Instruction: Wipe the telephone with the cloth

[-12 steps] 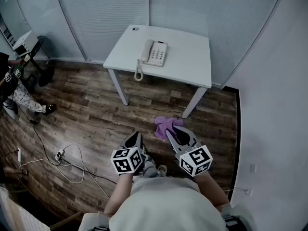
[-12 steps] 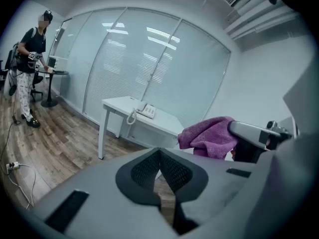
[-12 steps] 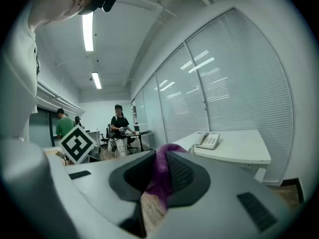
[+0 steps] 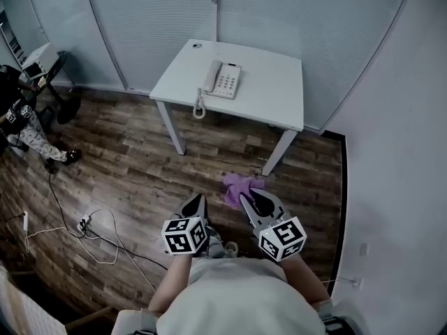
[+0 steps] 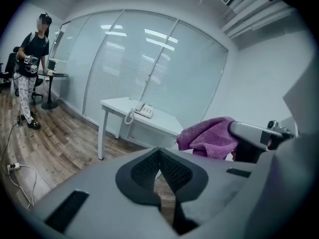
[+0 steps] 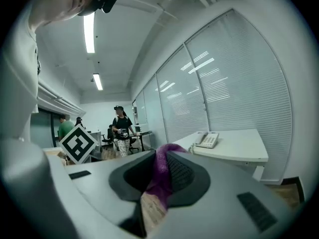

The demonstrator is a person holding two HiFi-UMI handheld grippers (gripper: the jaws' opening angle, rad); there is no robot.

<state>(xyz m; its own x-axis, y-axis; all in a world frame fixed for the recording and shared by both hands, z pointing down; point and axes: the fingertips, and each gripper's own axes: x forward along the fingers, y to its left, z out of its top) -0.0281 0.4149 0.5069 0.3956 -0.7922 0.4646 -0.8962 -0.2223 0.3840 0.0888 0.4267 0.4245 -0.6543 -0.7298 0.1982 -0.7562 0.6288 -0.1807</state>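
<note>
While the right gripper (image 4: pixel 246 198) clamps the cloth (image 4: pixel 236 185) and the left gripper (image 4: pixel 200 199) is clenched empty, we see the telephone (image 4: pixel 223 80) well ahead on the table (image 4: pixel 276 100), lengthwise away from us.

White table (image 4: pixel 276 93), floor cables (image 4: pixel 85 223), person (image 4: pixel 26 132) beyond

Table (image 4: pixel 272 96) set against blind-covered partition (image 4: pixel 154 19), well ahead of both grippers. Telephone (image 4: pixel 223 79) placed on table, left of middle, cord hung over front edge. Cloth (image 4: pixel 237 185) pinched between jaws of right gripper (image 4: pixel 253 197), bunched just ahead of it, table well beyond. Left gripper (image 4: pixel 198 199) held just left of right one, nothing between its jaws. Second person (image 4: pixel 24 121) seen far left. Cables (image 4: pixel 98 232) laid on floor (image 4: pixel 140 166), left of grippers.
</note>
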